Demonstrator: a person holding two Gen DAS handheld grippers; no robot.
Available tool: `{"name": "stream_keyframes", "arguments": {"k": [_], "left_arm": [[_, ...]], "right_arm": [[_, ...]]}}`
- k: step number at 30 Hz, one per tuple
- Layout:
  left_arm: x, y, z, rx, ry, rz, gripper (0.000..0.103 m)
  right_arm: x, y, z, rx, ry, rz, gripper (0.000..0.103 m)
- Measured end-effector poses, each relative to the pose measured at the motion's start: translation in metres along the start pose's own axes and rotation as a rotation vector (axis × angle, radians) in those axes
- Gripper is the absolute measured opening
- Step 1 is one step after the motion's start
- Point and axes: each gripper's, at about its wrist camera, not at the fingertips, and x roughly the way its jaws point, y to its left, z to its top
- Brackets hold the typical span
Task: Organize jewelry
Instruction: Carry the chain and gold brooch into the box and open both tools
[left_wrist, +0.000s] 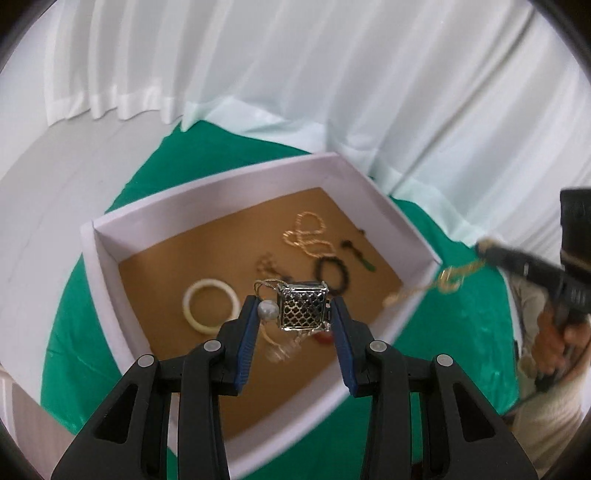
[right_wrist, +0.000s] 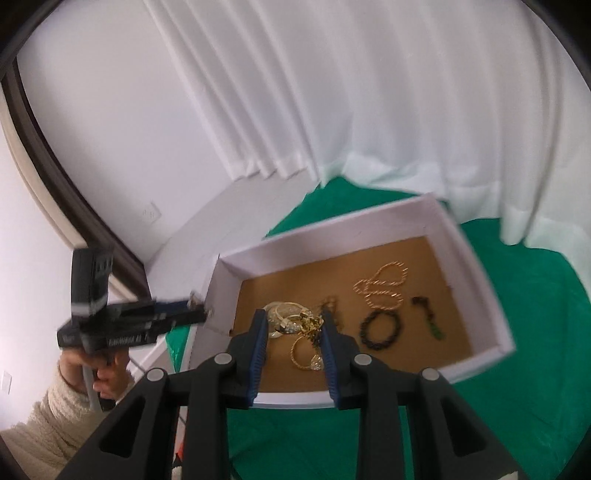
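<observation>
A white tray (left_wrist: 221, 188) with a brown floor holds jewelry: a gold chain (left_wrist: 308, 236), a black bead bracelet (left_wrist: 332, 275), a white bangle (left_wrist: 210, 306) and a green-tipped piece (left_wrist: 364, 258). My left gripper (left_wrist: 293, 314) is shut on a jewelry bunch (left_wrist: 303, 308) with a square filigree pendant and a pearl, above the tray. My right gripper (right_wrist: 293, 325) is shut on a bunch of gold jewelry (right_wrist: 295, 321) above the tray (right_wrist: 476, 258). In the left wrist view the right gripper (left_wrist: 480, 254) dangles a gold chain (left_wrist: 436, 284) over the tray's right edge.
The tray sits on a green cloth (left_wrist: 92, 295) over a table. White curtains (right_wrist: 369, 92) hang behind. The left gripper (right_wrist: 199, 314) and the hand holding it show in the right wrist view by the tray's left corner.
</observation>
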Motion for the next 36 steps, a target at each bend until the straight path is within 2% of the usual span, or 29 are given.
{"name": "stream_keyframes", "arguments": {"k": [5,11,15,22,29,30,31,32,33,36], "left_arm": [[0.027,0.03,0.023,-0.047,0.02,0.009,0.039],[0.045,0.054,0.042,-0.075,0.026,0.027,0.039],[0.055,0.071,0.05,-0.083,0.025,0.058,0.039],[0.086,0.106,0.048,-0.112,0.054,0.137,0.039],[0.107,0.123,0.038,-0.115,0.077,0.207,0.041],[0.108,0.124,0.037,-0.119,0.081,0.218,0.048],[0.108,0.125,0.034,-0.121,0.085,0.227,0.062],[0.106,0.123,0.032,-0.113,0.081,0.236,0.067],[0.1,0.119,0.029,-0.093,0.065,0.252,0.074],[0.084,0.104,0.021,-0.034,0.02,0.304,0.087]], "right_arm": [[0.06,0.015,0.001,-0.028,0.114,0.01,0.028],[0.102,0.036,0.002,-0.06,0.177,0.039,0.028],[0.124,0.054,0.011,-0.093,0.193,0.055,0.028],[0.171,0.072,0.03,-0.131,0.214,0.035,0.028],[0.214,0.069,0.028,-0.168,0.238,-0.058,0.029],[0.221,0.066,0.026,-0.164,0.251,-0.073,0.03],[0.227,0.063,0.024,-0.156,0.27,-0.088,0.034],[0.231,0.057,0.021,-0.139,0.284,-0.099,0.053],[0.23,0.053,0.018,-0.127,0.282,-0.105,0.066],[0.22,0.042,0.009,-0.09,0.262,-0.127,0.067]]}}
